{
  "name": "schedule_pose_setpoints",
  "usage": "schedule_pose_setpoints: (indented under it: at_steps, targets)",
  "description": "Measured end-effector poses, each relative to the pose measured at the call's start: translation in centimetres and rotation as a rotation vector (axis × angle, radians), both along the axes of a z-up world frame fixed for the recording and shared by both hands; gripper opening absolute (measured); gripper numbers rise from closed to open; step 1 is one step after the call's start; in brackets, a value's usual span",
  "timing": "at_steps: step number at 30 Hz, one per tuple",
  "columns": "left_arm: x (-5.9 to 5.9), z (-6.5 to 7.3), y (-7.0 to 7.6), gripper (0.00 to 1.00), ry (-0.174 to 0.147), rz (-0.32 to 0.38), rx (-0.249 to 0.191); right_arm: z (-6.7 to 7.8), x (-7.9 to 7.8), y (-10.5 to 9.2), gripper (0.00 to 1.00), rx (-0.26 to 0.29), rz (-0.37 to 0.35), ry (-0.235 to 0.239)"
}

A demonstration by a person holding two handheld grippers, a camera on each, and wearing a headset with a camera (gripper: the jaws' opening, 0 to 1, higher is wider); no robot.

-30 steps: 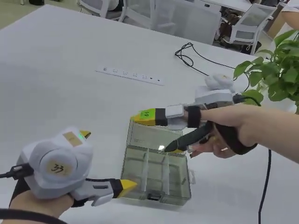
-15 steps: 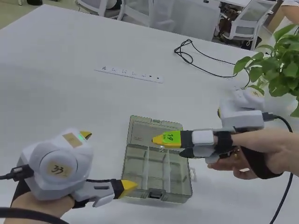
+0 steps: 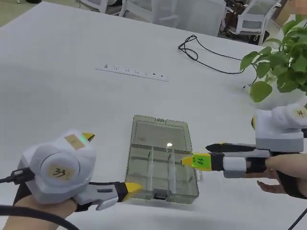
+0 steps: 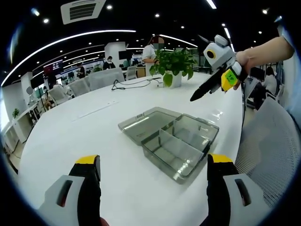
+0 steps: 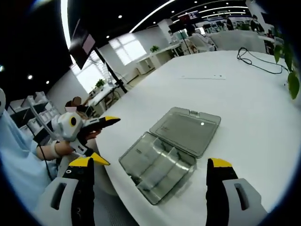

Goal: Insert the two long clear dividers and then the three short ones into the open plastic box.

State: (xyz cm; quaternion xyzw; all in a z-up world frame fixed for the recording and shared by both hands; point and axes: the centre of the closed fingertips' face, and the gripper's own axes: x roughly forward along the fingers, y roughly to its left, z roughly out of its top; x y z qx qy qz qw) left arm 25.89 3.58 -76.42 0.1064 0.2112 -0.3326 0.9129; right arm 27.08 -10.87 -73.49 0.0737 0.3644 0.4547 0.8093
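Note:
The clear plastic box (image 3: pixel 160 167) lies open on the white table, its lid (image 3: pixel 160 135) flat behind it. Upright clear dividers (image 3: pixel 150 167) split the tray lengthwise; I cannot tell whether short cross pieces are in. My left gripper (image 3: pixel 108 163) is open at the box's near left corner, holding nothing. My right gripper (image 3: pixel 201 153) is open at the box's right edge, also holding nothing. From the left gripper (image 4: pixel 153 162) the box (image 4: pixel 181 146) lies just ahead, with the right gripper (image 4: pixel 221 70) above it. From the right gripper (image 5: pixel 150 165) the box (image 5: pixel 157 167) is close, with the left gripper (image 5: pixel 89 136) beyond.
A white power strip (image 3: pixel 132 73) lies farther back on the table, and a black cable (image 3: pixel 206 52) loops behind it. A potted plant (image 3: pixel 278 62) stands at the right. Office chairs (image 3: pixel 249 19) line the far edge.
My right gripper has pulled back to the right, from over the box's middle to its right edge. The left gripper has stayed in place.

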Motion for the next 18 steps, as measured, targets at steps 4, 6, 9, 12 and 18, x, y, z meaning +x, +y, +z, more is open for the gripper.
schedule_pose_setpoints:
  at_steps: [4, 6, 9, 12, 18]
  targets:
    - [-0.1, -0.1, -0.1, 0.96, 0.0, -0.004, 0.004, -0.8, -0.3, -1.7, 1.0, -0.076, 0.056, -0.064]
    - [-0.1, 0.0, -0.1, 0.96, -0.003, -0.005, 0.004, -1.1, -0.4, -2.4, 1.0, -0.093, 0.056, -0.076]
    - [0.0, 0.0, -0.1, 0.96, -0.003, -0.006, 0.006, -1.3, -0.6, -3.0, 1.0, -0.103, 0.063, -0.093]
    - [0.0, -0.1, -0.1, 0.96, -0.002, -0.006, 0.009, -1.9, -0.6, -3.9, 1.0, -0.17, 0.101, -0.138]
    - [0.0, -0.1, -0.2, 0.96, -0.001, -0.007, 0.012, -3.7, -1.6, -5.1, 1.0, -0.282, 0.207, -0.159]
